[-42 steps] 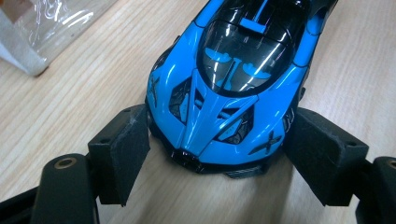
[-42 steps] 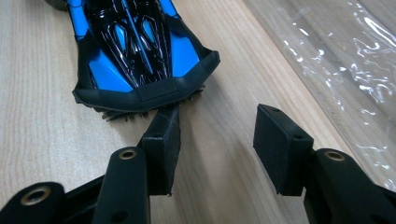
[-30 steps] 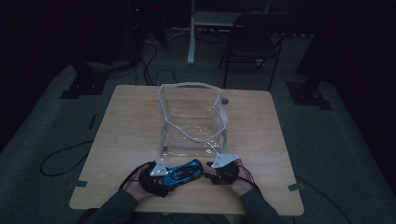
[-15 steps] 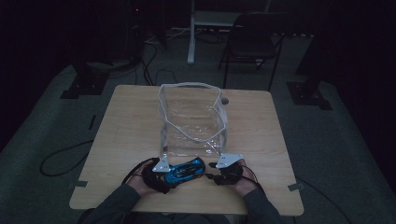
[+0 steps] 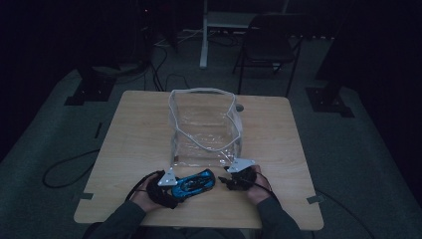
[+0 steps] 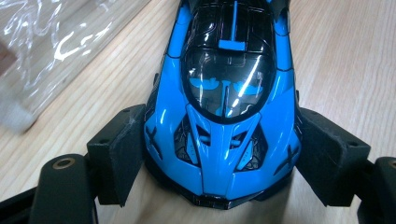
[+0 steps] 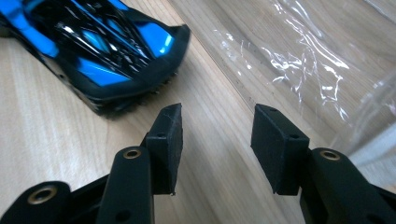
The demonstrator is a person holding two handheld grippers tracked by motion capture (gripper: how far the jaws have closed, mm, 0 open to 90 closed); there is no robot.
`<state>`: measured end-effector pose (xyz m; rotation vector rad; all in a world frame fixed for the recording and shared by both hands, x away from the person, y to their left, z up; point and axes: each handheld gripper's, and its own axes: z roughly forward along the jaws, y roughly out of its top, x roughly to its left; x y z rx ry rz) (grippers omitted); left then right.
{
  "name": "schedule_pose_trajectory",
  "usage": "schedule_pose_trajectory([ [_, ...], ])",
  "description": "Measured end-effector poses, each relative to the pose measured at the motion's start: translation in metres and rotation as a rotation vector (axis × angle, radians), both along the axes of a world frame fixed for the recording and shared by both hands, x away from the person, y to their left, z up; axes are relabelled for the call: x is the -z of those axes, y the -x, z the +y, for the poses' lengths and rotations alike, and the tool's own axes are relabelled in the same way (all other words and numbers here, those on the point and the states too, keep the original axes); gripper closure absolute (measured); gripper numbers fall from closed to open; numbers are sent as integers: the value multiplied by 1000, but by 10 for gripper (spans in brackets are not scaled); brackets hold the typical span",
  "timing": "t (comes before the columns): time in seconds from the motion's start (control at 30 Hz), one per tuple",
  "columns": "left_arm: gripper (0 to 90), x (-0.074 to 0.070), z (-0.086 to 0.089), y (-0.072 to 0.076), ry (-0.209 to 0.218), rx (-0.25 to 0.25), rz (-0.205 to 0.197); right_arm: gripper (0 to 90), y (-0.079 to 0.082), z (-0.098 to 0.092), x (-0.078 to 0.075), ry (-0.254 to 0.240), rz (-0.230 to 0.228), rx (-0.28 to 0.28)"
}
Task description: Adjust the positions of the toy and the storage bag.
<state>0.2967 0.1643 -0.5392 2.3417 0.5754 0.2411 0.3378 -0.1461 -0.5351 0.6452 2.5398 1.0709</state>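
Left gripper (image 6: 219,161) pinching one glossy blue toy sports car (image 6: 224,102) at lower centre, on the wooden table (image 5: 134,144).

Right gripper (image 7: 217,140) spread, holding nothing. One clear plastic bag (image 5: 204,127) stands at mid-frame; I judge the car goes in: keep the grip square across its sides and lift it level.

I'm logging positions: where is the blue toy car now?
The toy car lies at the table's near edge, between the left gripper's jaws, just in front of the clear bag.

The high view is very dim; both gripper views are bright, with glare.
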Motion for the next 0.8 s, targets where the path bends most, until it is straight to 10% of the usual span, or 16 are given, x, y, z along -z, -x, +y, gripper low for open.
schedule_pose_trajectory([
  [0.43,100,-3,-7,3,-38,-31,-57,521,-5,5,1,-12,5,-9],
  [0.57,102,-5,-4,0,45,26,10,519,-5,6,2,-10,2,-16],
  [0.8,105,-15,23,6,132,-53,35,518,-6,8,1,-12,2,-15],
])
